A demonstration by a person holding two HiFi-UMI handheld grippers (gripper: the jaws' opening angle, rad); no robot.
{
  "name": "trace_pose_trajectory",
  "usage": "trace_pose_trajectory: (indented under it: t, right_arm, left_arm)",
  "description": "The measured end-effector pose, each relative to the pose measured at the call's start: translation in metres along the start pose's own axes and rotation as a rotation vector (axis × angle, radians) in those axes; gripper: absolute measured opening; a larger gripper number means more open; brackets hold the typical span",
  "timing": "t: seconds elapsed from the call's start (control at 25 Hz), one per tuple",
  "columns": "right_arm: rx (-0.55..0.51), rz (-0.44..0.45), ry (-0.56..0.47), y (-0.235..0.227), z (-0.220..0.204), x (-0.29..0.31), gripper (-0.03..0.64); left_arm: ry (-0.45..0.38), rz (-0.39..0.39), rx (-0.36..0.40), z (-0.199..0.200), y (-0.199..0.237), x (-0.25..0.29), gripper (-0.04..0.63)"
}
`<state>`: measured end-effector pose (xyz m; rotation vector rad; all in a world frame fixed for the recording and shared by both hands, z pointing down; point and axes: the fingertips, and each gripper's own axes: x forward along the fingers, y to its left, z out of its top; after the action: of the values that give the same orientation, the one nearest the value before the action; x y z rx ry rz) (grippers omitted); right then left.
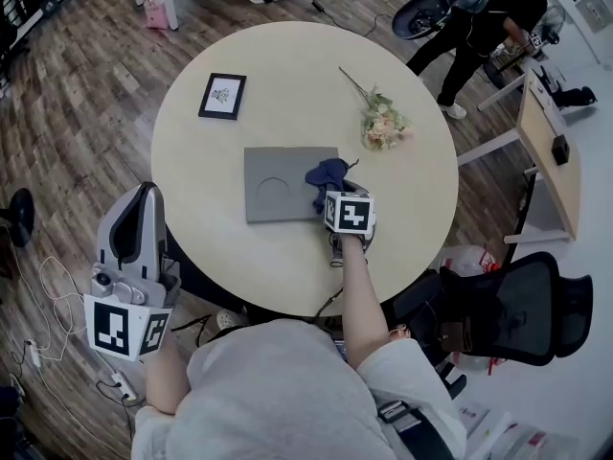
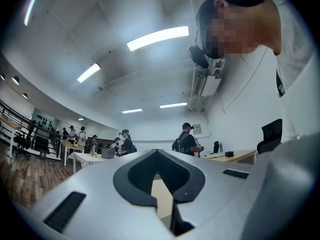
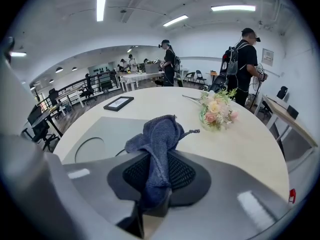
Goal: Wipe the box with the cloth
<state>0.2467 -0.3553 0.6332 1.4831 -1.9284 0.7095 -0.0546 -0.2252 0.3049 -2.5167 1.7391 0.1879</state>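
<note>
A flat grey box lies in the middle of the round beige table. A dark blue cloth rests bunched on the box's right edge. My right gripper is shut on that cloth. In the right gripper view the cloth hangs up out of the gripper and droops over the box. My left gripper is held off the table's near-left edge, above the floor. In the left gripper view it points across the room, its jaws together with nothing between them.
A black picture frame lies at the table's far left. A bunch of pale flowers lies at the far right. A black office chair stands right of me. A wooden side desk and a person are beyond.
</note>
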Motion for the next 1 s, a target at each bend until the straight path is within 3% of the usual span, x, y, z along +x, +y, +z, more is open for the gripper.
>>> trace_pose_trajectory:
  t: [0.56, 0.72, 1.0]
  right_arm:
    - [0.063, -0.067, 0.018, -0.033, -0.014, -0.018, 0.086]
    - [0.071, -0.001, -0.027, -0.004, -0.002, -0.027, 0.087]
    - [0.016, 0.166, -0.057, 0.085, 0.001, -0.033, 0.087]
  left_arm:
    - [0.000, -0.006, -0.008, -0.001, -0.001, -0.007, 0.002]
    - [-0.006, -0.017, -0.007, 0.002, -0.004, -0.010, 0.002]
    - [-0.007, -0.007, -0.012, 0.004, -0.005, -0.025, 0.002]
